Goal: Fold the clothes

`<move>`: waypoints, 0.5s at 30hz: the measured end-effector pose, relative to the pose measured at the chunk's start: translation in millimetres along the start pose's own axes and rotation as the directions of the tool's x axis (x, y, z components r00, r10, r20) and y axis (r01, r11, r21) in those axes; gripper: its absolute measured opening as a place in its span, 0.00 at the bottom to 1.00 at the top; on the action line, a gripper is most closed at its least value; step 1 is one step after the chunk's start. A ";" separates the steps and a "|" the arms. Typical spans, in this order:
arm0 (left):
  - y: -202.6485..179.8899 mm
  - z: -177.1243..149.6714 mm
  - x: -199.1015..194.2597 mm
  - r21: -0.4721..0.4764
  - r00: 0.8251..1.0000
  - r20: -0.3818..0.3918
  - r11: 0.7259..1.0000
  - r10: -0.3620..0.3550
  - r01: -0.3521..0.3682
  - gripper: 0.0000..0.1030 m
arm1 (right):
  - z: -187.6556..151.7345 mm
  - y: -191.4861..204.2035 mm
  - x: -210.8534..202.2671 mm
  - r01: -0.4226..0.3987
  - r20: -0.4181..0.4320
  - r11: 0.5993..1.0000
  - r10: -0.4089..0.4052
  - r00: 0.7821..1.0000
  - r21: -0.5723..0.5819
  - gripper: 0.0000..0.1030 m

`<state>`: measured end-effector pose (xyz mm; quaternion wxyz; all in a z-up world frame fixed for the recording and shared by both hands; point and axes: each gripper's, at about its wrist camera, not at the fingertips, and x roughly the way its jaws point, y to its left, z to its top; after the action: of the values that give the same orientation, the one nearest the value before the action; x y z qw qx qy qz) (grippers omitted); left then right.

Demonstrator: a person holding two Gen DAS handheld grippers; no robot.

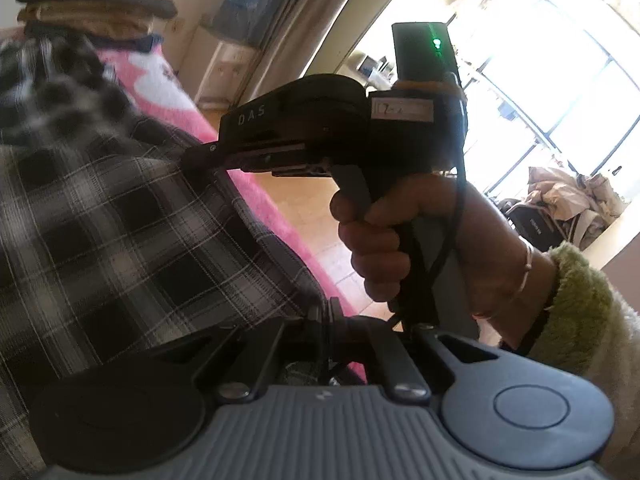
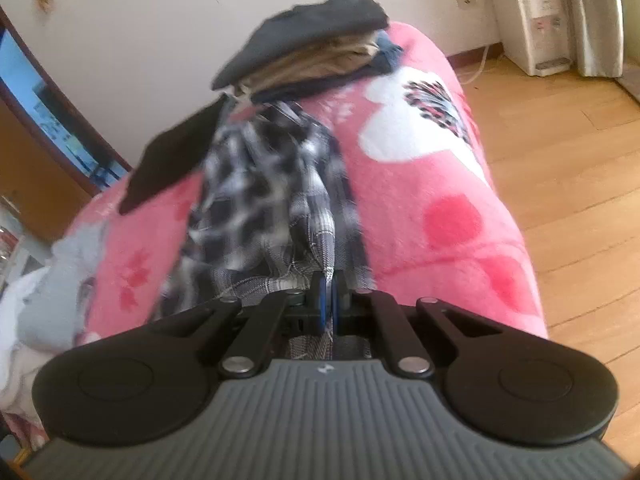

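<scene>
The left wrist view looks close across the plaid shirt toward the windows. The right wrist view faces down the pink blanket; both share the folded pile.

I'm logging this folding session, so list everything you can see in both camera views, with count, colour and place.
plaid shirt: one, black, grey and white, draped along the blanket, its near edge pinched by both grippers
blanket: one, pink with white and red shapes, covering the bed
folded clothes: one stack, dark grey on top, tan and navy below, at the blanket's far end
dark cloth: one, black, on the blanket left of the shirt
water dispenser: one, white, against the far wall
floor: wood, light brown, right of the bed
bags: a beige pile, by the bright window
left gripper: black, shut on the shirt
right gripper: black with blue pads, shut on the shirt
hand: one, green fuzzy sleeve, holding the right gripper's handle
</scene>
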<state>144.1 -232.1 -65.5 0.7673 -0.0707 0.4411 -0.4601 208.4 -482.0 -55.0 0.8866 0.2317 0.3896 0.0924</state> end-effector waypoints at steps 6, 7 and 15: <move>12.8 -5.5 13.9 -0.096 0.997 -0.072 0.995 -0.002 -0.005 0.24 | -3.2 -10.2 4.1 0.049 -0.016 0.999 -0.049 0.999 -0.009 0.04; 13.8 -5.8 11.4 -0.107 0.997 -0.074 0.994 0.000 -0.008 0.38 | -3.7 -11.9 4.8 0.057 -0.019 0.998 -0.057 0.998 -0.011 0.05; 26.2 -3.5 -41.6 -0.216 1.000 -0.006 0.976 -0.003 0.002 0.73 | 14.5 -9.2 3.0 0.114 0.053 0.991 -0.111 0.992 -0.063 0.18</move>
<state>150.6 -184.2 -55.7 0.7532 -0.1526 0.4907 -0.4107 220.9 -494.0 -52.9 0.9069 0.1822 0.3767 0.0491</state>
